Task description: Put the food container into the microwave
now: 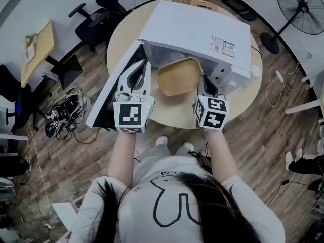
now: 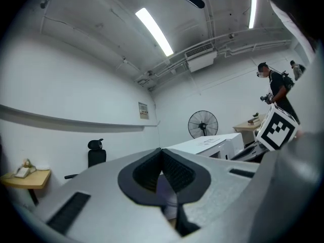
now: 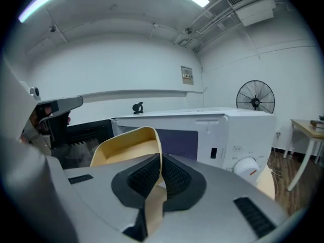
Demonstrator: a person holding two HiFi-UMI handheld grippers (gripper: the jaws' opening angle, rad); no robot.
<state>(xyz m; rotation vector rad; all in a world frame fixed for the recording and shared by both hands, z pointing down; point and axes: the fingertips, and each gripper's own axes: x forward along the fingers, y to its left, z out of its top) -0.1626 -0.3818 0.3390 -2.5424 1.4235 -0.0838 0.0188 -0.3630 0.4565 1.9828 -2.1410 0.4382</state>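
The white microwave [image 1: 202, 29] stands on a round wooden table [image 1: 174, 115], its door [image 1: 109, 97] swung open to the left. A shallow yellow food container [image 1: 178, 77] hangs at the mouth of the oven cavity. My right gripper [image 1: 201, 82] is shut on its right rim. In the right gripper view the container [image 3: 126, 146] rises from between the pads, with the microwave [image 3: 223, 130] behind it. My left gripper [image 1: 146, 67] is shut beside the container's left edge, over the open door. In the left gripper view the left gripper [image 2: 163, 168] shows pads pressed together with nothing clearly between them.
A black office chair [image 1: 96, 19] and a small desk [image 1: 38, 47] stand to the left, with cables on the floor. A floor fan [image 1: 298, 6] is at the back right. A person [image 2: 276, 87] stands in the background of the left gripper view.
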